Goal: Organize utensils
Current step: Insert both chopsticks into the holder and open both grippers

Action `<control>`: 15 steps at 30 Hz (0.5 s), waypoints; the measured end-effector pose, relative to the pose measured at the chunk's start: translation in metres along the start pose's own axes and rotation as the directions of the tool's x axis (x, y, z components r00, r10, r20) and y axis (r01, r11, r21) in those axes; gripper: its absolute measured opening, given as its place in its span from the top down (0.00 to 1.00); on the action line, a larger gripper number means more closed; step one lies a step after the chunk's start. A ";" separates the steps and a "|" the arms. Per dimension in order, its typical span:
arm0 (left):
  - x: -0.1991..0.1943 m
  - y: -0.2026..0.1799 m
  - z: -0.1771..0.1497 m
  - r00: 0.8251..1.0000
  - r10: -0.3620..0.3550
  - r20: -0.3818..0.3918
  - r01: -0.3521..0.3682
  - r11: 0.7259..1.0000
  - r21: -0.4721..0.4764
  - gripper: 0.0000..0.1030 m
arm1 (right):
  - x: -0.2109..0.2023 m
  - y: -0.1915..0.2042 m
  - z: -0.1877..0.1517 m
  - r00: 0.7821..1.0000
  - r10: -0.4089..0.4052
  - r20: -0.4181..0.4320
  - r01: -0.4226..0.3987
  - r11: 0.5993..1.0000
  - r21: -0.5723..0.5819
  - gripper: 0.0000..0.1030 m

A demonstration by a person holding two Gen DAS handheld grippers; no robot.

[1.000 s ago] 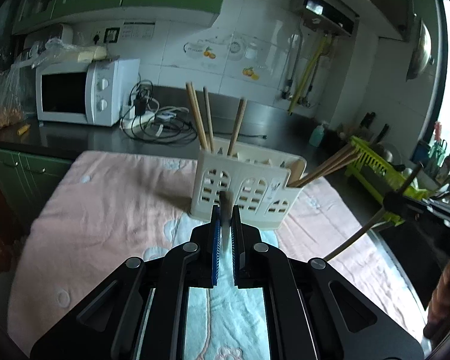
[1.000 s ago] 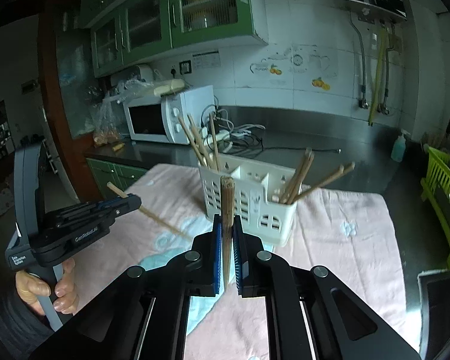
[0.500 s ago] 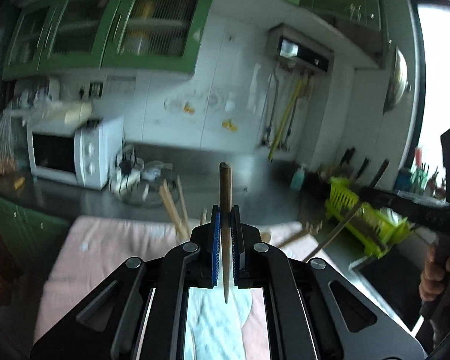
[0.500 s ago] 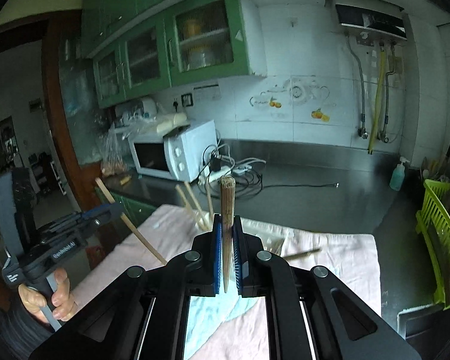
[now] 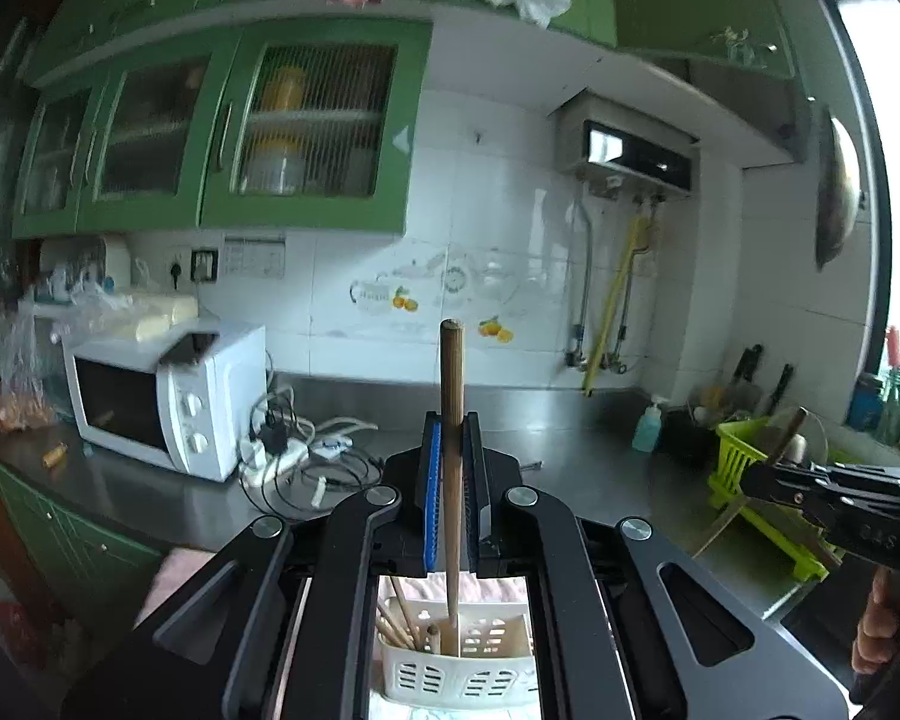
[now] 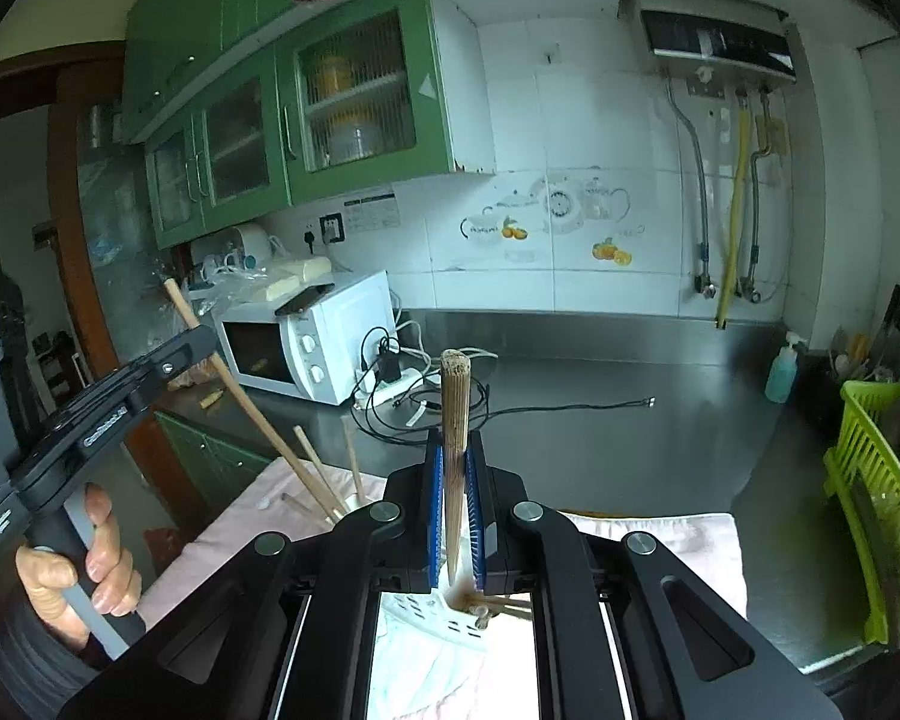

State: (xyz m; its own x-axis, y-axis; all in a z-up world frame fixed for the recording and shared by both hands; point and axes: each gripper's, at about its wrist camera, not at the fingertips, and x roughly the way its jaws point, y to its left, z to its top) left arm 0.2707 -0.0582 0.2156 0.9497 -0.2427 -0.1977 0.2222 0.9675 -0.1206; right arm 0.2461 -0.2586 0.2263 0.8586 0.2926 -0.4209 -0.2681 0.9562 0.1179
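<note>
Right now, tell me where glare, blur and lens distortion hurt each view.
Left wrist view: the window at the right edge is blown out white, the microwave is smeared by motion blur, and the cabinets bow with fisheye curvature. Right wrist view: sharper and evenly lit; the dark countertop carries a soft sheen, and the corners vignette to black.

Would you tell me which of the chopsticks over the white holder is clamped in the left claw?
It is the upright chopstick pinched between the left claw's blue pads, its tip down in the white holder; the other chopsticks lean loose inside.
</note>
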 end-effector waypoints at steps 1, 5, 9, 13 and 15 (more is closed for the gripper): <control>0.007 0.002 -0.002 1.000 0.005 -0.008 -0.005 1.000 -0.002 0.95 | 0.006 -0.001 -0.002 1.000 -0.002 -0.006 0.002 1.000 0.001 0.93; 0.034 0.011 -0.017 0.998 0.022 -0.056 -0.023 1.000 -0.014 0.95 | 0.030 -0.006 -0.011 0.999 -0.019 -0.032 0.019 1.000 -0.013 0.93; 0.051 0.019 -0.030 0.994 0.026 -0.105 -0.030 0.999 -0.030 0.94 | 0.047 -0.010 -0.019 0.998 -0.018 -0.058 0.018 1.000 -0.008 0.93; 0.059 0.023 -0.039 0.989 0.029 -0.142 -0.036 0.998 -0.043 0.94 | 0.057 -0.013 -0.028 0.996 -0.014 -0.086 0.013 1.000 -0.004 0.92; 0.060 0.025 -0.042 0.988 0.024 -0.154 -0.032 0.998 -0.051 0.93 | 0.059 -0.012 -0.032 0.995 -0.010 -0.095 0.010 1.000 -0.010 0.90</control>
State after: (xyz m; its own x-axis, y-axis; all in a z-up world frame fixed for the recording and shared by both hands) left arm 0.3237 -0.0512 0.1603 0.9094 -0.2272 -0.3482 0.1799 0.9701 -0.1631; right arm 0.2865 -0.2533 0.1714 0.8160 0.2802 -0.5055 -0.2642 0.9587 0.1049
